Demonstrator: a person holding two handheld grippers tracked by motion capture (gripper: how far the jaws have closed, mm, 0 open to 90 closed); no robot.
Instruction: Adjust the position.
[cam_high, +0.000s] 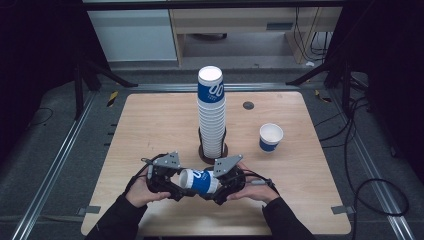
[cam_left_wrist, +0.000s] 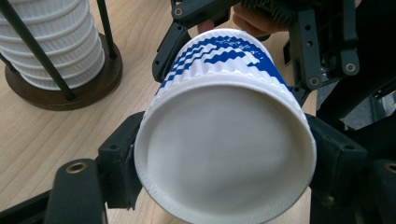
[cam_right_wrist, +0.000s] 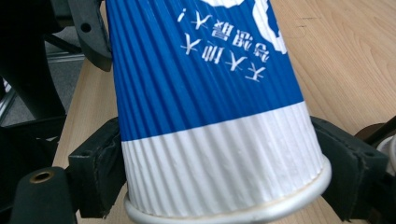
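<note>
Two tongs held one paper cup above the table

The blue and white cup (cam_high: 198, 181) lay on its side between the left tongs (cam_high: 176, 188) and the right tongs (cam_high: 214, 192). The left tongs squeezed the bottom end. The right tongs squeezed the end with the rim. A tall stack of cups (cam_high: 212, 117) stood just behind them, and one lone cup (cam_high: 270, 137) sat off past the right tongs. Too hard a squeeze could crush the cup. If one side let go early, it might tip and fall.
</note>
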